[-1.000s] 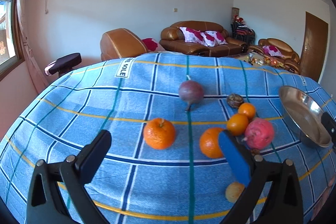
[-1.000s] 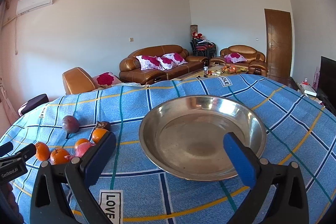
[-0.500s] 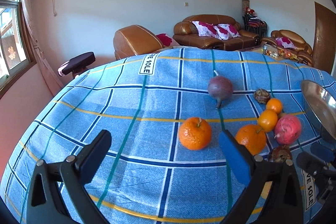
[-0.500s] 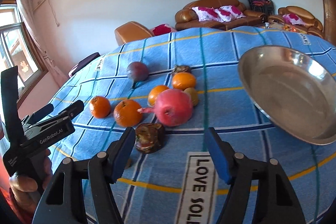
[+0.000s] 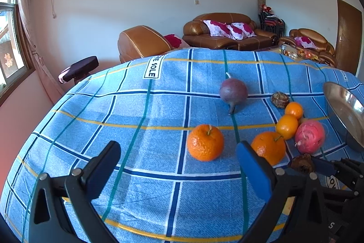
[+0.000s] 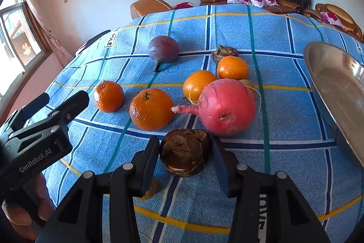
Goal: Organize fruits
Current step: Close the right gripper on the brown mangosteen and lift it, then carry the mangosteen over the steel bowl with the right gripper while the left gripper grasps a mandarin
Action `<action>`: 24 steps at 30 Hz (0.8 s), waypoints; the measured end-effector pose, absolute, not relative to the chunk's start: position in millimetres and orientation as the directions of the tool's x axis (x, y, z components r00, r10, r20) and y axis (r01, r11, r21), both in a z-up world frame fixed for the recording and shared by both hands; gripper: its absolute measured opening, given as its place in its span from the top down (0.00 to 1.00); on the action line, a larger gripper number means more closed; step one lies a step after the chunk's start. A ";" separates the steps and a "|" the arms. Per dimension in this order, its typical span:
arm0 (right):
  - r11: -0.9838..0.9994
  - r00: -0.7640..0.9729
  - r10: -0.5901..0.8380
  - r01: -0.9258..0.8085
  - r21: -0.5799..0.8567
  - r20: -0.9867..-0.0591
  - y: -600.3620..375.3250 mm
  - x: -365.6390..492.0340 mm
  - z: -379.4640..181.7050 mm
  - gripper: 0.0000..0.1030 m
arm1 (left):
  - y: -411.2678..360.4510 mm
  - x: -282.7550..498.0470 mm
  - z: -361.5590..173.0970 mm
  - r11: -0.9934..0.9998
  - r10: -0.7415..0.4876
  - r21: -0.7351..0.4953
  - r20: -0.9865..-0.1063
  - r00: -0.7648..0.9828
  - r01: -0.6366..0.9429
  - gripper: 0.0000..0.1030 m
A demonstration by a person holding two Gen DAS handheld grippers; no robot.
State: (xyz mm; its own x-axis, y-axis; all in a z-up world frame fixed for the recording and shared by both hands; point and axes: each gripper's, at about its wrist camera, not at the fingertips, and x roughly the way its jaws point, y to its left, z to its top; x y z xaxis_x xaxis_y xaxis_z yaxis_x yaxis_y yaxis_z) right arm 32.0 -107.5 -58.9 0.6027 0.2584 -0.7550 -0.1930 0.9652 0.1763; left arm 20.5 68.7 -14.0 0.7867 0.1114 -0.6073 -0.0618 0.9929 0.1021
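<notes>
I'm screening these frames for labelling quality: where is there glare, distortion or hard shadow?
Left wrist view: fisheye bends the blue checked cloth into a dome, and the steel bowl rim glints. Right wrist view: sunlight from the window side casts hard shadows right of the red radish and oranges; the bowl's inside shows soft glare.

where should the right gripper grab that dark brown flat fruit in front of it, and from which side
Judging by its squat, disc-like shape, grip the dark brown fruit across its rounded side wall, one pad on each flank, low near the cloth. Come from the near side, as the right gripper already stands, with its fingers either side of it. The pink radish and an orange crowd the far side.
</notes>
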 end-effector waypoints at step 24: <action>0.994 0.855 0.049 0.011 0.113 -0.517 -203.9 -12.2 -13.2 0.54 | -11.3 46.0 -36.8 0.955 -0.201 0.003 -0.727 0.657 0.295 0.29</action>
State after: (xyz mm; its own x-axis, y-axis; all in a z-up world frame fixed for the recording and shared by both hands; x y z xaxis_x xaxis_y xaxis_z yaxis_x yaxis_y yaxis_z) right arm -12.2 -203.9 -13.2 0.8547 0.0493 -0.5168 0.0107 0.9936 0.1125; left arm 46.0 -11.3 -36.8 0.6567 -0.2008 -0.7269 0.2951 0.9555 0.0027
